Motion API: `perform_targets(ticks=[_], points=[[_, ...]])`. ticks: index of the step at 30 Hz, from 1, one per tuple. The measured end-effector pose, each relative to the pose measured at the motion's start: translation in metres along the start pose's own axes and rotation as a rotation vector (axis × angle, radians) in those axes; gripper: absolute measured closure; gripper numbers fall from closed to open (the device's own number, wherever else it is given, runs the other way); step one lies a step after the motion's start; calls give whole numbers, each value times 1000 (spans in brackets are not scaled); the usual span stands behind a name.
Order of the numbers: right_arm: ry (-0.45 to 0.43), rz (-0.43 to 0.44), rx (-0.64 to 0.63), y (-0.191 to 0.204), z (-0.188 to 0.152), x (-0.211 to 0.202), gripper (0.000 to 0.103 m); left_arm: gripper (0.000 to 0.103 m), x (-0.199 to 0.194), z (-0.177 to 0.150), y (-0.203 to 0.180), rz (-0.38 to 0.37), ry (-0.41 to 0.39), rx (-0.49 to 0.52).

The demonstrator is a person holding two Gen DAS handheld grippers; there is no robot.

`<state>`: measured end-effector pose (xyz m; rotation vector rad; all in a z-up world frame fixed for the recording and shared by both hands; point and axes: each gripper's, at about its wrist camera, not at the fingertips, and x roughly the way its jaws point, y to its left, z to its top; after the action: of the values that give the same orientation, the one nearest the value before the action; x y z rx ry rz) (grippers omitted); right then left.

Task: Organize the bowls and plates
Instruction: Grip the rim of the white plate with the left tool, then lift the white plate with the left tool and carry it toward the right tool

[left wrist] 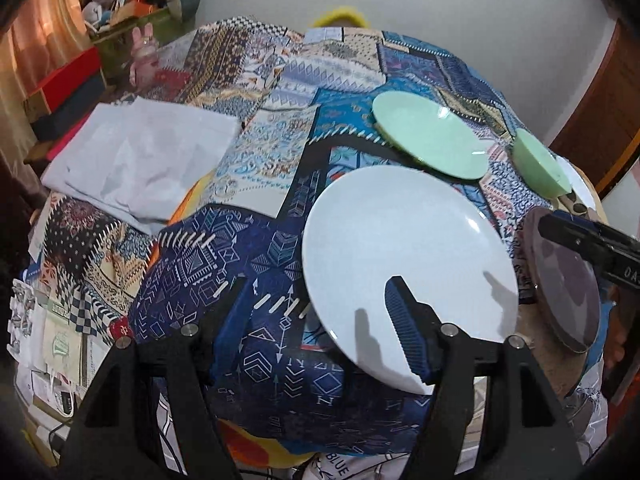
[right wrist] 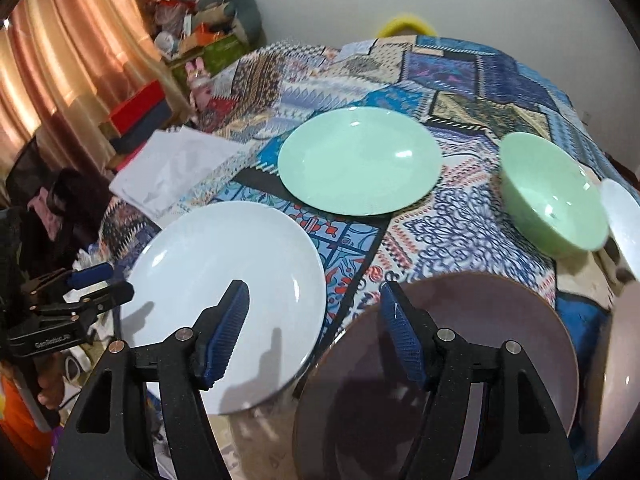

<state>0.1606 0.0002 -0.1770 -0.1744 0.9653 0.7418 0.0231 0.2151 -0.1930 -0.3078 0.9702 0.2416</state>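
the step in hand looks like the approach before a first pick: both grippers hang over the near edge of the patchwork tablecloth (right wrist: 460,216) with nothing lifted, and all the crockery lies spread out, unstacked.

the left gripper (left wrist: 320,312) is released, its jaws standing apart and gripping nothing. the rim of the white plate (left wrist: 408,248) lies between them, with the right-hand finger over the plate's face and the left-hand finger over bare cloth beside it. no pad presses on the plate as far as the view shows.

the right gripper (right wrist: 316,328) is also released and empty. its left finger hovers over the white plate (right wrist: 224,288), its right finger over the mauve plate (right wrist: 460,360), so the gap between those two plates sits under the middle of its jaws.

ahead of both grippers lies the green plate (right wrist: 360,160); further to the right of it stands the green bowl (right wrist: 556,208), with a second white dish (right wrist: 624,220) just past it at the edge of view. a folded white cloth (left wrist: 144,156) lies off to the left.

the next move probably calls for each gripper to settle on one plate rim, with one finger going under the edge and one over it, then close. the plates lie flat on soft cloth, so getting under the rim is the likely difficulty, and the right gripper must pick one plate rather than straddle two.
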Motion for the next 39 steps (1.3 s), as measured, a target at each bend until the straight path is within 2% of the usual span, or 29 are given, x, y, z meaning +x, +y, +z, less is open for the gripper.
perform_targets(ticks=[3, 12, 18, 23, 27, 39], points=[[62, 11, -35, 2, 6, 16, 53, 46, 7, -2, 4, -18, 25, -6], [182, 20, -74, 0, 15, 46, 68, 68, 16, -10, 4, -58, 74, -3], [249, 48, -86, 2, 15, 59, 75, 72, 16, -15, 1, -86, 86, 6], [274, 61, -106, 5, 17, 68, 76, 73, 16, -18, -3, -112, 102, 14], [278, 74, -105, 5, 17, 70, 76, 73, 18, -20, -8, -122, 112, 15], [255, 93, -46, 1, 15, 60, 76, 73, 16, -17, -9, -83, 118, -16]])
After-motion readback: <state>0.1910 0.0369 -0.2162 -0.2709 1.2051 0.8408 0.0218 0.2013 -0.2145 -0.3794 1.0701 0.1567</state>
